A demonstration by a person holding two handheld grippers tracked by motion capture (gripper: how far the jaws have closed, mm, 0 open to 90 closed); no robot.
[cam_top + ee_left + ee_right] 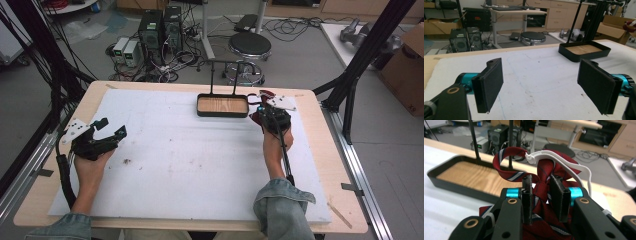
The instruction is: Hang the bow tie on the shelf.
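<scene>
The counter [320, 150] is a light wooden top covered by a white sheet [200, 160]. A black tray [222, 106] with a wooden floor sits at the far centre of the sheet, and two thin black uprights rise from its far side.

Right claw [541, 195]: the jaws are drawn in close and clamped on a dark red tie [541, 220] with blue and white stripes. The fabric is bunched between and below the jaws, and one loop of it rises above them. A white cord [564, 161] with a knot at one end arcs over the loop and falls toward the claw's right side. In the high view this claw sits just beside the tray's right end, near the far right part of the sheet, with the tie visible as a red patch next to it. The right hand [272, 145] grips it from behind, and a denim sleeve [282, 210] covers the forearm.

Left claw [544, 83]: the jaws stand wide apart with nothing between them. The padded faces are angled inward above bare sheet. In the high view this claw is near the left edge of the sheet, well apart from the tray and the tie, held by the left hand [92, 170].

A few dark specks [126, 161] lie on the sheet just beside the left hand.
</scene>
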